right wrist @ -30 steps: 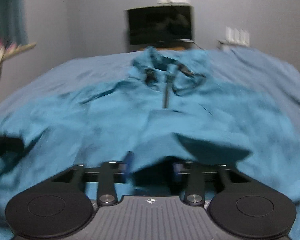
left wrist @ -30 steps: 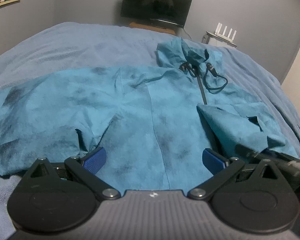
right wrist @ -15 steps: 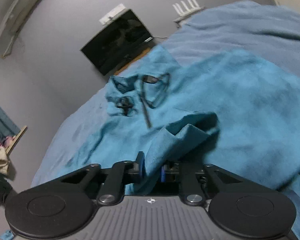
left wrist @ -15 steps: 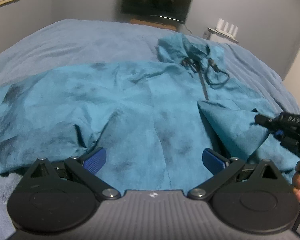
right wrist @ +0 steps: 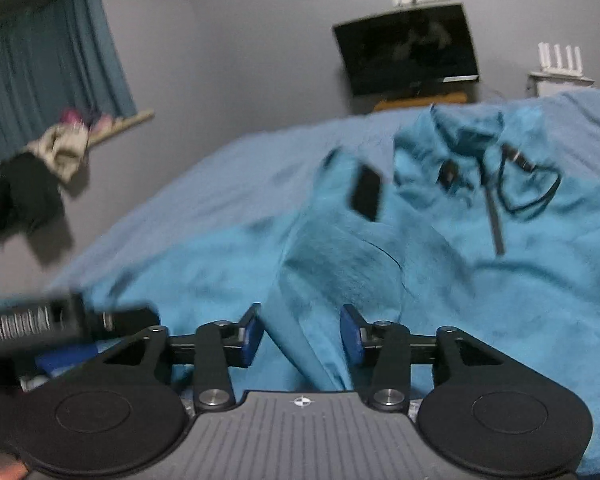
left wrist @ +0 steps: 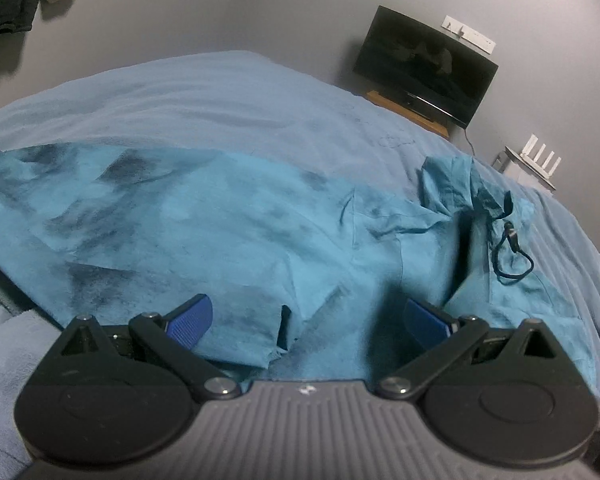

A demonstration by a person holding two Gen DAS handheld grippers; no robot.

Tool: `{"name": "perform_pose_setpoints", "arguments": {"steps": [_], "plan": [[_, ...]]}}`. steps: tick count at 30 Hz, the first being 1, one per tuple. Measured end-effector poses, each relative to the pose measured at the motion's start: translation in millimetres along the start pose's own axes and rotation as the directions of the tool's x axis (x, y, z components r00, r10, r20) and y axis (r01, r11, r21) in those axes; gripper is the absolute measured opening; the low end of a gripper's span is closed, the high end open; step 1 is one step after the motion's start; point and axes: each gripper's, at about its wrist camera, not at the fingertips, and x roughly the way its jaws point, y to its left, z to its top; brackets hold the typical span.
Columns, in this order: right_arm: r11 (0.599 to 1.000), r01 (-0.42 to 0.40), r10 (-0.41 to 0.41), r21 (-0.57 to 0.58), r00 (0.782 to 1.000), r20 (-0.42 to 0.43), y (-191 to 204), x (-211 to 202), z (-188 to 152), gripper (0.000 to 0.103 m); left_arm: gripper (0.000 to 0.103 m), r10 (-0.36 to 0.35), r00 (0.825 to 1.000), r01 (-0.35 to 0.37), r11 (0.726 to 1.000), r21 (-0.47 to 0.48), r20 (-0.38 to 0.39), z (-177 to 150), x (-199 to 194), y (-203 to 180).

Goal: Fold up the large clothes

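Note:
A large teal jacket (left wrist: pixel 228 232) lies spread front-up on the bed, its collar, zipper and black drawstring (left wrist: pixel 512 256) at the far right. My left gripper (left wrist: pixel 308 320) is open wide just above the jacket's near hem, with nothing pinched. In the right wrist view a sleeve with a black cuff tab (right wrist: pixel 366 196) lies folded across the chest. A ridge of that sleeve fabric (right wrist: pixel 312 320) runs between the jaws of my right gripper (right wrist: pixel 302 338), which are opening, and the pads no longer press on it. The left gripper's black body (right wrist: pixel 60 320) shows blurred at the left.
The bed's blue cover (left wrist: pixel 228 96) stretches beyond the jacket. A dark TV (left wrist: pixel 424 68) on a wooden stand and a white router (left wrist: pixel 540 160) stand by the far wall. A curtain (right wrist: pixel 52 52) and a shelf with piled clothes (right wrist: pixel 56 152) are at the left.
The right gripper, shut on the sleeve fold half a second ago, now has wider jaws, and the sleeve lies across the chest. The left view has rolled and swung left, and the right gripper has left it.

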Motion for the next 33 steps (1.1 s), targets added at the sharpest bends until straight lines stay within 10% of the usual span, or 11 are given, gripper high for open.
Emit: {"name": "perform_pose_setpoints", "arguments": {"steps": [8,19,33], "plan": [[0.994,0.009,-0.009,0.112,1.000,-0.003,-21,-35,-13,0.076,0.103,-0.012,1.000,0.013,1.000,0.025,-0.015,-2,3,-3],[0.945,0.323,-0.324,0.056,0.946,0.018,-73,-122,-27,0.089,0.103,-0.017,0.995,0.033,0.986,0.164,-0.095,-15,13,-23],[0.952,0.298,-0.301,0.071,0.953,0.036,-85,-136,-61,0.091,0.103,0.017,1.000,-0.017,0.999,0.044,-0.018,38,-22,54]]}}
